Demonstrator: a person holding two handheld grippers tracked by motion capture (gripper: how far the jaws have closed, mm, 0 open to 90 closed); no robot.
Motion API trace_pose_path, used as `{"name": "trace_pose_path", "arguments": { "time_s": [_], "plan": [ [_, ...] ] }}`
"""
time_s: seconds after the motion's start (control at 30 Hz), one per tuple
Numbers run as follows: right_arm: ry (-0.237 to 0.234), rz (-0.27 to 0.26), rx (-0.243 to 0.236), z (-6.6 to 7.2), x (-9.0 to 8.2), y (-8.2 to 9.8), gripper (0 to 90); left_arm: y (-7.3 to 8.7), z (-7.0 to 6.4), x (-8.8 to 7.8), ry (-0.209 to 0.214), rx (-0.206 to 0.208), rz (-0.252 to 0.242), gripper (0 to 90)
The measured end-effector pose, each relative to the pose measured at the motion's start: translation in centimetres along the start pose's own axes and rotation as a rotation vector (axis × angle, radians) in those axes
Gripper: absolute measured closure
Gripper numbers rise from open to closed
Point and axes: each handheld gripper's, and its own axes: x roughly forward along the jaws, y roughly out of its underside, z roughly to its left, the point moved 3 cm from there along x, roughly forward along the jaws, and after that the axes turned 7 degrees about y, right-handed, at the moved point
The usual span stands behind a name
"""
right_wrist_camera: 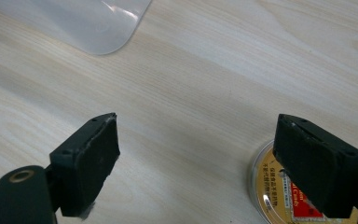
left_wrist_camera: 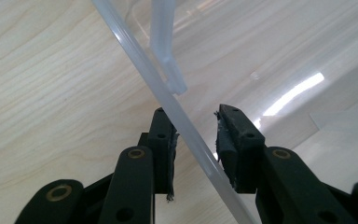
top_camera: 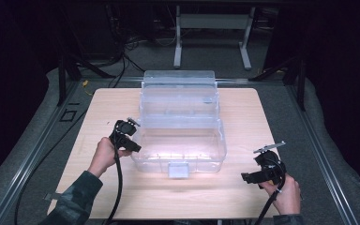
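A clear plastic box stands open in the middle of the wooden bench, its lid raised upright at the far side and a flat latch tab hanging at the near wall. The left gripper is at the box's left near corner, held in the person's left hand. In the left gripper view its jaws stand a little apart on either side of the box's thin rim, one pad outside the wall and one inside; whether the pads press on the rim cannot be told. The right gripper sits well apart from the box, near the bench's right near corner, in the right hand. In the right gripper view its jaws are spread wide and released, grasping nothing, above the bare wood. A small round tin with a gold and red label lies on the bench partly behind one jaw, and a rounded corner of the clear plastic shows farther off.
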Motion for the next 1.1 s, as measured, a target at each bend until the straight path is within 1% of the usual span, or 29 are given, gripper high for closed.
{"name": "trace_pose_path", "arguments": {
  "time_s": [0.03, 0.13, 0.2, 0.27, 0.43, 0.5, 0.57, 0.63, 0.7, 0.73, 0.77, 0.8, 0.83, 0.87, 0.97, 1.07, 1.1],
  "plan": [
    [0.000, -0.001, 0.006, -0.1, 0.0, 0.0, 13.8, -0.3, -0.4, 0.2, -0.012, 0.010, 0.004, 67.3],
    [0.003, 0.004, 0.007, -0.3, 0.0, 0.0, 13.7, -0.8, -0.7, 0.7, -0.020, 0.017, 0.015, 67.2],
    [0.008, 0.005, 0.013, -0.5, 0.0, 0.0, 13.7, -0.9, -0.9, 1.2, -0.011, 0.013, 0.028, 67.1],
    [0.004, 0.005, 0.012, -0.6, 0.0, 0.0, 13.7, -1.1, -1.0, 1.3, -0.005, 0.009, 0.025, 66.9],
    [0.020, 0.015, 0.017, -1.1, -0.1, 0.1, 13.7, -1.6, -1.5, 1.6, -0.005, 0.019, 0.024, 66.9],
    [0.015, 0.012, 0.022, -1.3, -0.2, 0.1, 13.7, -1.8, -1.7, 1.7, -0.001, 0.020, 0.022, 66.9],
    [0.021, 0.014, 0.022, -1.4, -0.3, 0.1, 13.7, -1.9, -1.7, 1.7, -0.001, 0.024, 0.027, 66.9],
    [0.030, 0.017, 0.025, -1.7, -0.5, 0.2, 13.7, -2.4, -2.0, 2.0, 0.008, 0.026, 0.025, 66.9],
    [0.029, 0.016, 0.030, -1.8, -0.6, 0.2, 13.7, -2.6, -2.2, 2.1, 0.011, 0.029, 0.027, 66.8],
    [0.037, 0.015, 0.035, -2.0, -0.6, 0.3, 13.7, -2.7, -2.3, 2.2, 0.014, 0.030, 0.026, 66.8],
    [0.030, 0.013, 0.037, -2.1, -0.7, 0.3, 13.7, -2.9, -2.4, 2.2, 0.014, 0.029, 0.027, 66.8],
    [0.039, 0.018, 0.041, -2.2, -0.7, 0.4, 13.7, -3.0, -2.5, 2.3, 0.016, 0.028, 0.024, 66.8],
    [0.038, 0.016, 0.043, -2.4, -0.7, 0.4, 13.7, -3.0, -2.6, 2.4, 0.019, 0.026, 0.023, 66.8],
    [0.047, 0.017, 0.044, -2.5, -0.8, 0.4, 13.7, -3.1, -2.7, 2.4, 0.020, 0.026, 0.024, 66.8],
    [0.047, 0.022, 0.048, -2.8, -0.7, 0.5, 13.7, -3.5, -3.3, 2.6, 0.019, 0.026, 0.032, 66.8],
    [0.063, 0.029, 0.051, -3.2, -0.7, 0.5, 13.7, -3.8, -3.9, 2.8, 0.021, 0.034, 0.035, 66.4],
    [0.062, 0.032, 0.053, -3.3, -0.7, 0.5, 13.7, -3.9, -4.1, 2.9, 0.021, 0.036, 0.038, 66.3]
  ]
}}
